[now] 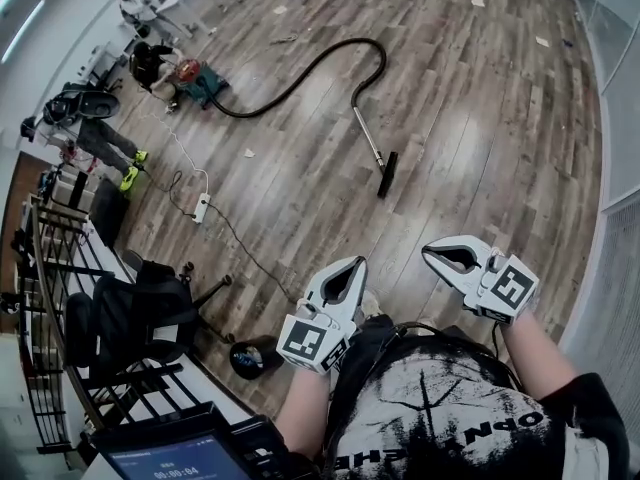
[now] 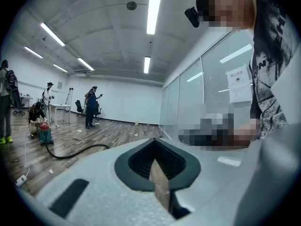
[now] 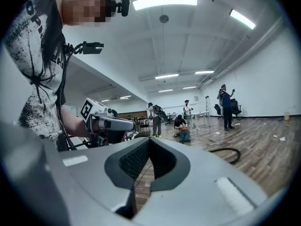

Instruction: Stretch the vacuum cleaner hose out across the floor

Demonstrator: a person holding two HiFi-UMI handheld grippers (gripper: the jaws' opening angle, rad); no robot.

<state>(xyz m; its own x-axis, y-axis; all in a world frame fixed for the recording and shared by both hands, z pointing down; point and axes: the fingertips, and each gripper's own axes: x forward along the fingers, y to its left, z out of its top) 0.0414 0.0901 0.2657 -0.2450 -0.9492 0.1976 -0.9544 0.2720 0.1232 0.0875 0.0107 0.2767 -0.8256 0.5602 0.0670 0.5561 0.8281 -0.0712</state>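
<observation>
The left gripper (image 2: 154, 147) fills the bottom of the frame. Its two grey jaws are pressed together, with nothing between them. At the left, a black hose (image 2: 80, 150) lies in a curve on the wood floor (image 2: 117, 132). It runs to a small vacuum cleaner (image 2: 45, 134) at the far left. A crouching person (image 2: 35, 114) is just beside the vacuum cleaner. A person in blue (image 2: 91, 108) stands farther back. A white power strip (image 2: 20, 180) lies at the lower left. Long ceiling lights (image 2: 154, 8) shine at the top. A glass wall (image 2: 195, 98) runs along the right.
</observation>
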